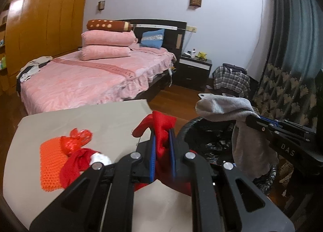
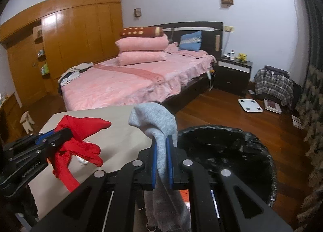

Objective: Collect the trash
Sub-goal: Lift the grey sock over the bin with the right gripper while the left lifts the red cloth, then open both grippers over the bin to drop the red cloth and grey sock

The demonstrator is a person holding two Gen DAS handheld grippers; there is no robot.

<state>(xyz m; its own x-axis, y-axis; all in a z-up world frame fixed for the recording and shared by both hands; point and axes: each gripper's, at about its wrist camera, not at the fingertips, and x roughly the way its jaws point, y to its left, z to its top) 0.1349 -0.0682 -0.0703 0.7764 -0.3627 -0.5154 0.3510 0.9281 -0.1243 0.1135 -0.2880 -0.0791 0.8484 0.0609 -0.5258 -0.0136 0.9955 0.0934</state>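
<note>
My left gripper [image 1: 162, 131] is shut on a red cloth [image 1: 161, 129] and holds it above the right edge of the beige table [image 1: 90, 117]. My right gripper [image 2: 162, 141] is shut on a grey sock [image 2: 159, 123] and holds it over the near left rim of the bin with a black liner [image 2: 232, 147]. In the left wrist view the grey sock [image 1: 226, 107] hangs over the bin [image 1: 203, 133]. In the right wrist view the red cloth [image 2: 80, 131] hangs from the left gripper [image 2: 70, 132].
On the table lie an orange knitted pad [image 1: 50, 161], a red net scrap [image 1: 78, 139] and a red-and-white cloth [image 1: 84, 161]. A pink bed [image 2: 131, 82] stands behind. A white scale [image 2: 250, 105] lies on the wooden floor. Curtains [image 1: 292, 50] hang at the right.
</note>
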